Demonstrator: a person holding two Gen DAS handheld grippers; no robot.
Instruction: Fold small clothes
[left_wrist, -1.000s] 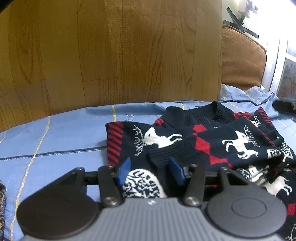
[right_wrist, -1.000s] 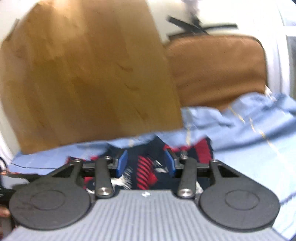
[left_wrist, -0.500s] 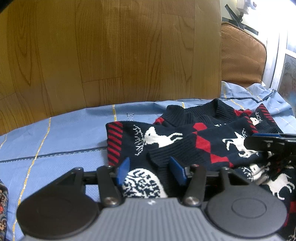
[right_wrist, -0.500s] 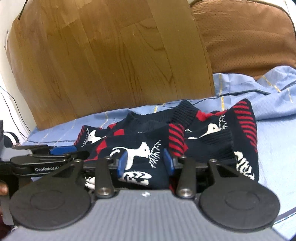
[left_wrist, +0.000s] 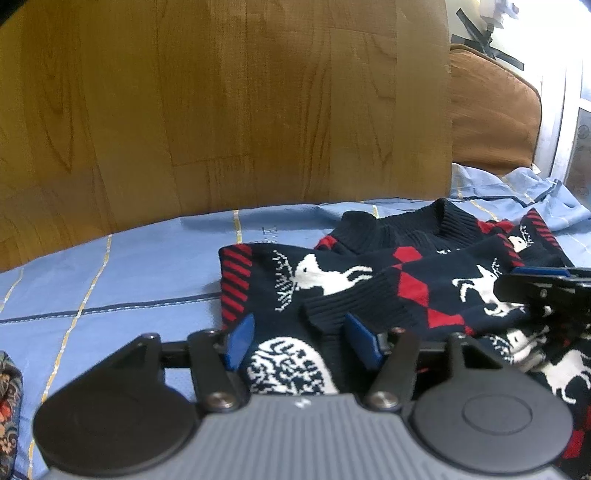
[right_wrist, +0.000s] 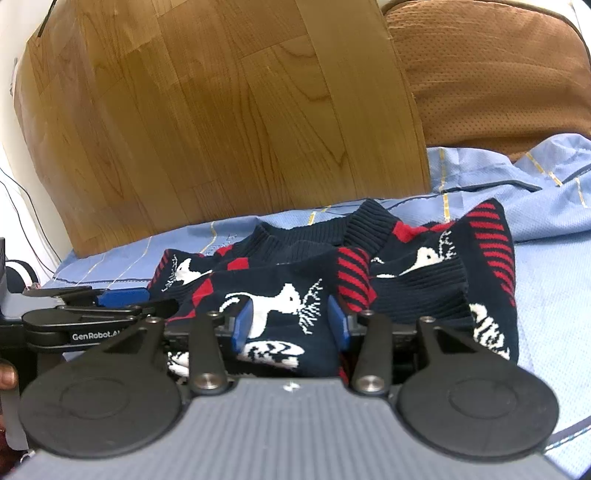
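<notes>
Left gripper (left_wrist: 301, 341) jaws just widened over sweater (left_wrist: 369, 280) hem, right gripper (right_wrist: 290, 325) parted astride fold, bedsheet (left_wrist: 129, 280) beside

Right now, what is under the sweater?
The sweater lies on a blue sheet with yellow lines, which shows around it. What the sweater covers cannot be seen. Its sleeves are folded on top, so its front is mostly hidden too.

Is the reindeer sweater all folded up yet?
Partly. The reindeer sweater lies on the blue sheet with both sleeves already folded over its front. The left hand-held gripper, jaws just opening, and the right hand-held gripper straddle its near edge. Folding the body over is still left.
</notes>
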